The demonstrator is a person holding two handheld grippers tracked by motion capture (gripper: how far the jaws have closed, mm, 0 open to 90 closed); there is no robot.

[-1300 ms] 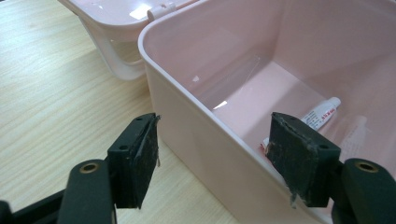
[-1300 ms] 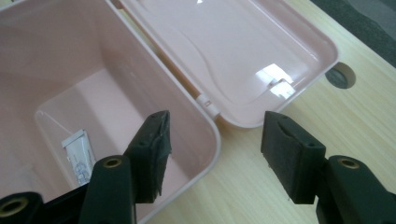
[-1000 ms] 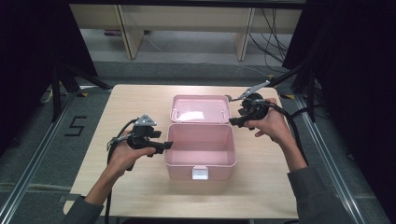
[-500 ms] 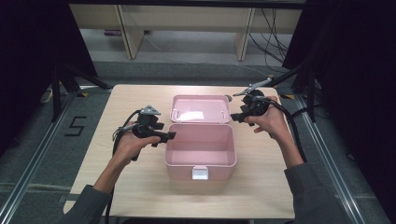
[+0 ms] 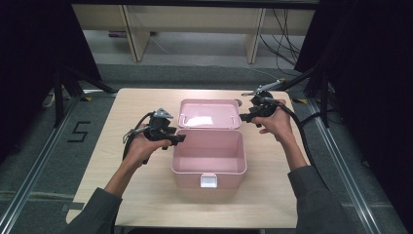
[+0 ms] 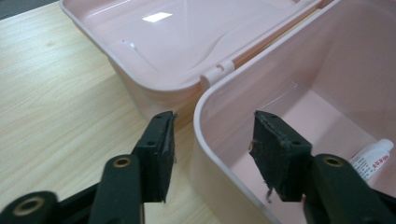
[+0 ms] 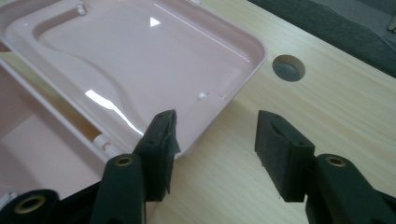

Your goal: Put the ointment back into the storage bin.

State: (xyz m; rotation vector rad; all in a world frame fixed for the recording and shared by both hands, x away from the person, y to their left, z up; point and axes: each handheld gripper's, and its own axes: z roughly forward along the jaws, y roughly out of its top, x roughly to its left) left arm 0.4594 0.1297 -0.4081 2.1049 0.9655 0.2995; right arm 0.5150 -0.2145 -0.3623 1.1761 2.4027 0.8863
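Pink box (image 5: pixel 208 156) stood open mid-table toward the near edge, lid (image 5: pixel 209 114) laid back toward the far edge, left gripper (image 6: pixel 212 140) spread wide astride the box's left wall, right gripper (image 7: pixel 215 140) gaping, empty, at the lid's right edge, small white tube (image 6: pixel 371 161) inside the box.

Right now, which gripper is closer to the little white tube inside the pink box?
Left. The left gripper straddles the box's near wall, with the white tube just beyond one jaw. The right gripper hovers by the open lid's outer corner, away from the tube.
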